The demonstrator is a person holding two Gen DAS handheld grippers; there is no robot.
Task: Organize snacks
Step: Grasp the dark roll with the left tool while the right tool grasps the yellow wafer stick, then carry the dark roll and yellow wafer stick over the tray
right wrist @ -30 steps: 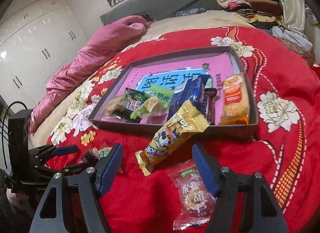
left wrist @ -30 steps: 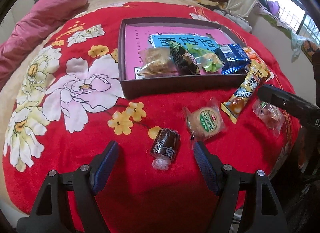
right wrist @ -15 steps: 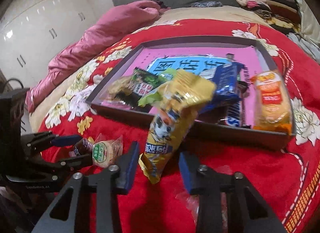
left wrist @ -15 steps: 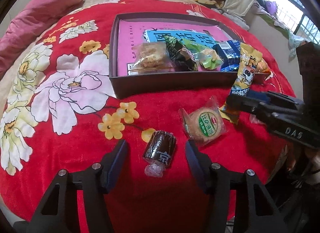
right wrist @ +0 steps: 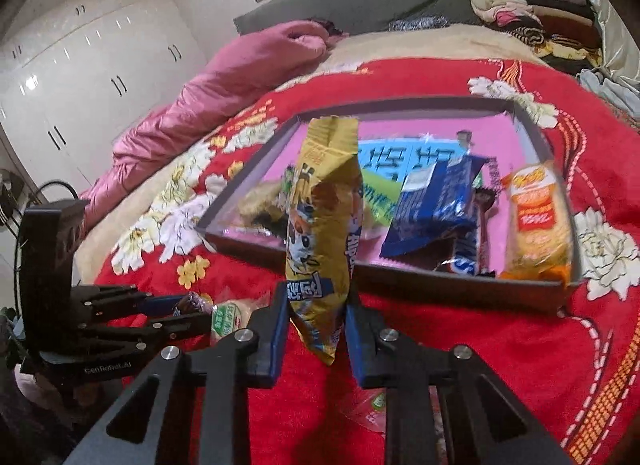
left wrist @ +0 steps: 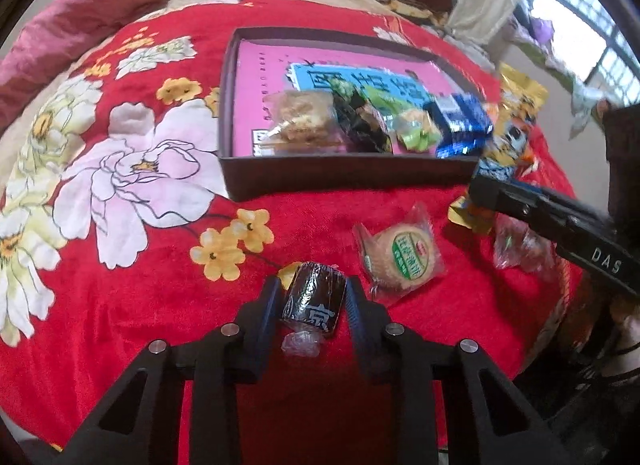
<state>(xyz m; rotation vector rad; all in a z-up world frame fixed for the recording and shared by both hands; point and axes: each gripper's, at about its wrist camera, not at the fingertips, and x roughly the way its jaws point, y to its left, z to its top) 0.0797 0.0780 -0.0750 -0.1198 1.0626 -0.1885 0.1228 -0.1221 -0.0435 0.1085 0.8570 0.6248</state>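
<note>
Big red plush blanket [left wrist: 160, 285] w/ pink, white and yellow flower print covers the bed, fuzzy texture. On it sits a shallow dark rectangular box [left wrist: 344, 181] w/ a glossy pink printed sheet as its floor, and a bunch of snacks piled along the near wall: clear bag of brownish biscuits [left wrist: 298, 121], dark green pack, crinkly lime-green wrapper, shiny blue foil pack [right wrist: 434, 205], orange-yellow pack [right wrist: 536, 221] at the right end.

Right gripper [right wrist: 316, 323] is clamped tight on the tall yellow snack bag [right wrist: 324, 225], crinkled foil w/ cartoon print and a blue label low down. Bag stands upright, lifted off the blanket just in front of the box's near wall.

Round pastry in clear plastic w/ green label [left wrist: 404, 255] lies flat on the blanket, btw the two grippers.

Left gripper [left wrist: 313, 301]: jaws closing around the small dark cylinder snack [left wrist: 316, 297], brown-black wrapper w/ white characters, clear twisted end toward the cam. Pads look right against its sides, it's on the blanket well short of the box.
</note>
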